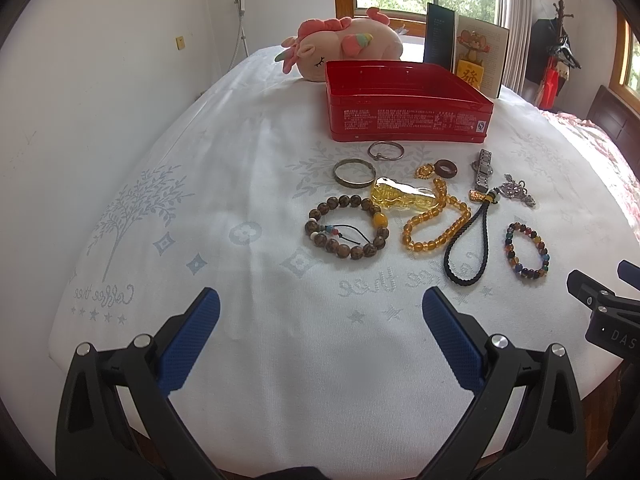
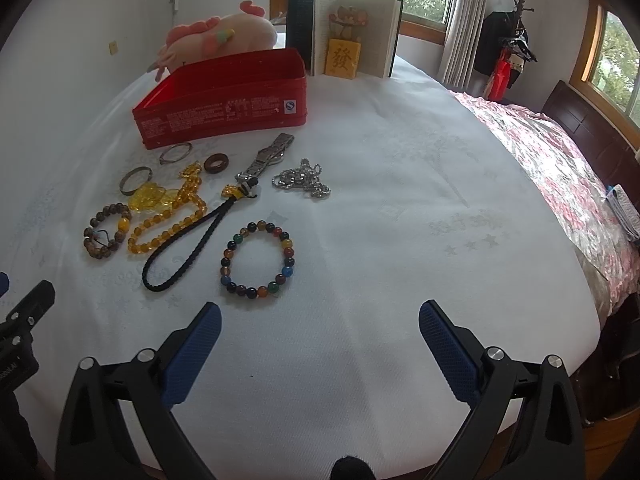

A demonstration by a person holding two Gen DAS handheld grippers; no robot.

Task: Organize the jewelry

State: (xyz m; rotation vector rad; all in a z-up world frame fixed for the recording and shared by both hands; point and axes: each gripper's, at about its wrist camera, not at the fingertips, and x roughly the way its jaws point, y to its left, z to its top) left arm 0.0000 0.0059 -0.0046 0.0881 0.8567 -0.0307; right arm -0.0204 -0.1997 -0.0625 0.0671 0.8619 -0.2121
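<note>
Left gripper [image 1: 320, 308]: I see its jaws spread wide, holding nothing
Right gripper [image 2: 320, 320]: mine also gapes empty, just short of the multicoloured bead bracelet [image 2: 258, 259]
Jewelry: scattered on the white cloth [image 2: 400, 220] (all outside the red tin [image 1: 404, 100])

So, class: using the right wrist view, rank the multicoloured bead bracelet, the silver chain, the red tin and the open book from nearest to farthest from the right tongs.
1. Multicoloured bead bracelet: just ahead of the right tongs, slightly left.
2. Silver chain: farther up the bed, centre.
3. Red tin: behind the jewellery, left.
4. Open book: standing at the far edge, by the window.
</note>
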